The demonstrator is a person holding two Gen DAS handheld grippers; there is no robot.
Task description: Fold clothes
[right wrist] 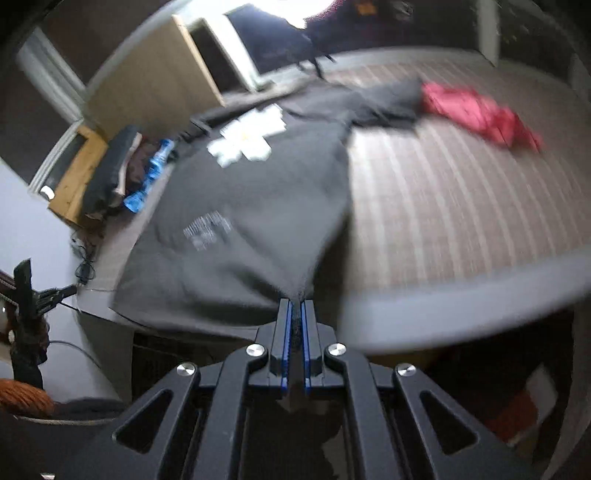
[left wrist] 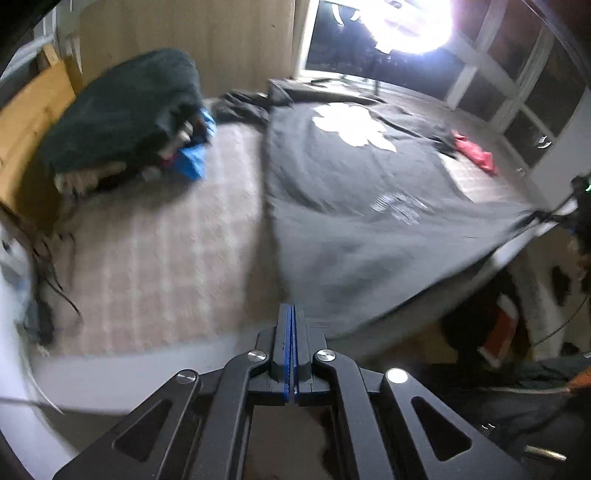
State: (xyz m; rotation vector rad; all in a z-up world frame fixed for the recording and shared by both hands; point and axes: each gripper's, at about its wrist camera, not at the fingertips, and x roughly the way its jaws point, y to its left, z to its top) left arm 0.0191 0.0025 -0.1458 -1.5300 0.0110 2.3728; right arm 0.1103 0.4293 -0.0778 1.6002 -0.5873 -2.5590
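A dark grey T-shirt (left wrist: 351, 229) with a white flower print lies spread on the bed, its hem pulled toward me off the near edge. My left gripper (left wrist: 293, 308) is shut, and the hem's left corner runs into its blue pads. In the right wrist view my right gripper (right wrist: 295, 306) is shut on the T-shirt's (right wrist: 251, 206) other hem corner, with cloth bunched between the pads. The hem is stretched between the two. The right gripper (left wrist: 565, 212) shows at the far right of the left wrist view, and the left gripper (right wrist: 70, 290) at the left of the right wrist view.
The striped mattress (left wrist: 166, 240) lies bare left of the shirt. A red garment (right wrist: 480, 112) lies past the sleeve. A pile of dark clothes (left wrist: 125, 110) with something blue (left wrist: 194, 158) leans on the wooden headboard (left wrist: 26, 122). A bright lamp (left wrist: 413, 22) glares by the window.
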